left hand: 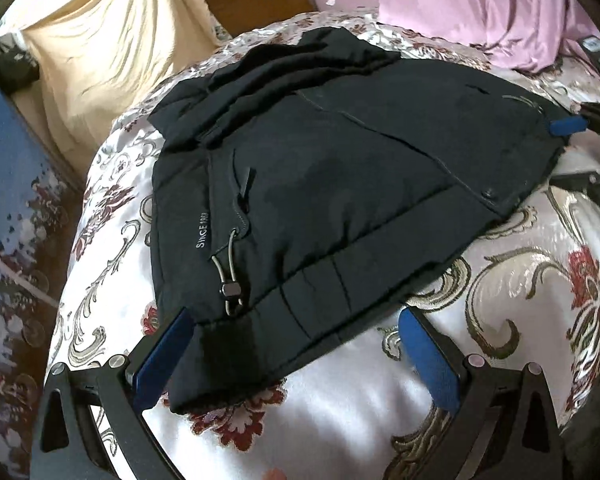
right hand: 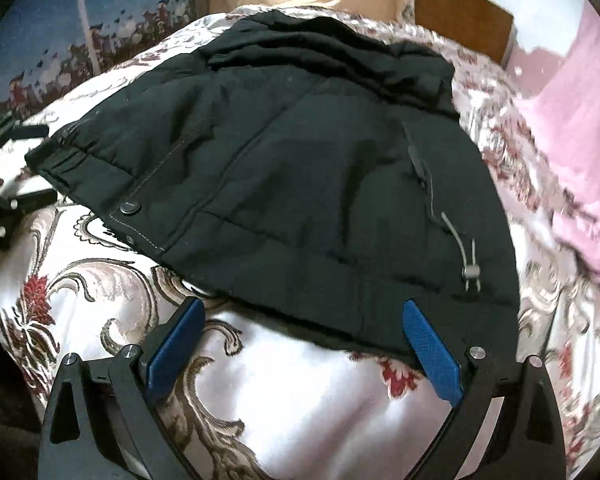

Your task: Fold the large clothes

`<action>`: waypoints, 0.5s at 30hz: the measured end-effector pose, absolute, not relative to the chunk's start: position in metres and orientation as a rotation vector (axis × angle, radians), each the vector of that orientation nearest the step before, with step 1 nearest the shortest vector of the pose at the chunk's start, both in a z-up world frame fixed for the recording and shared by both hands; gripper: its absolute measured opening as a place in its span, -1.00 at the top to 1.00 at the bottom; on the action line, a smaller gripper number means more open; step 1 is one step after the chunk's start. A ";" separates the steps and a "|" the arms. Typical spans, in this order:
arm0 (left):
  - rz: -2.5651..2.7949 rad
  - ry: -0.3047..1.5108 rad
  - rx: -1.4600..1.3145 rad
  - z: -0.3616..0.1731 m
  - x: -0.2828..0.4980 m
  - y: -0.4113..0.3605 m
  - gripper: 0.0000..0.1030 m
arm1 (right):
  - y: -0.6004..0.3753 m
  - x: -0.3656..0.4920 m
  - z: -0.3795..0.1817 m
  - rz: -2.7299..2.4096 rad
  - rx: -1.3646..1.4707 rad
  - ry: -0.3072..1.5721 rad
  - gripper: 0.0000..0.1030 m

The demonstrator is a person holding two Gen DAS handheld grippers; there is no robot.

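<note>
black padded jacket (left hand: 320,184) folded, lying on the floral satin bedspread (left hand: 520,280) | left gripper (left hand: 296,332) spread wide, hem between its fingers, nothing held | right gripper (right hand: 304,324) spread wide at near hem, nothing held | pink cloth (right hand: 572,128) beyond

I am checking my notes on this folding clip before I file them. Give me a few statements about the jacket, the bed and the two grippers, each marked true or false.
1. The jacket is black. True.
2. The jacket lies on a bare wooden floor. False: it lies on a floral bedspread.
3. The left gripper is open. True.
4. The right gripper is clamped shut on a sleeve. False: it is open at the jacket's edge.
5. A drawcord toggle shows near the hem. True.
</note>
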State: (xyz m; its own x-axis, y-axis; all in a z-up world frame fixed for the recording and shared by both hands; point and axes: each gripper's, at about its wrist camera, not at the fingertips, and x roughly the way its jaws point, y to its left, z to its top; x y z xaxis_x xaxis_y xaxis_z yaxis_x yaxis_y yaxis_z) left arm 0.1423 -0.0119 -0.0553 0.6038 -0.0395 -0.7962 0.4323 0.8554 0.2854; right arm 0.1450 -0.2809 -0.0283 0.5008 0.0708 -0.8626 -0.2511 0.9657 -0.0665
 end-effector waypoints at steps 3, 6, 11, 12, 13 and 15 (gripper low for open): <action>-0.296 0.922 0.480 -0.059 0.147 -0.012 -1.00 | -0.289 0.145 -0.032 0.200 -0.150 1.049 -0.89; -0.290 0.952 0.457 -0.063 0.155 -0.011 -1.00 | -0.292 0.145 -0.036 0.198 -0.140 1.053 -0.93; -0.243 0.946 0.441 -0.067 0.159 -0.011 -1.00 | -0.291 0.146 -0.039 0.192 -0.147 1.054 -0.95; -0.236 0.939 0.444 -0.066 0.158 -0.012 -1.00 | -0.290 0.146 -0.039 0.192 -0.149 1.056 -0.95; -0.226 0.931 0.446 -0.066 0.158 -0.012 -1.00 | -0.290 0.147 -0.039 0.194 -0.155 1.061 -0.95; -0.214 0.928 0.442 -0.066 0.159 -0.011 -1.00 | -0.288 0.150 -0.038 0.198 -0.196 1.084 -0.95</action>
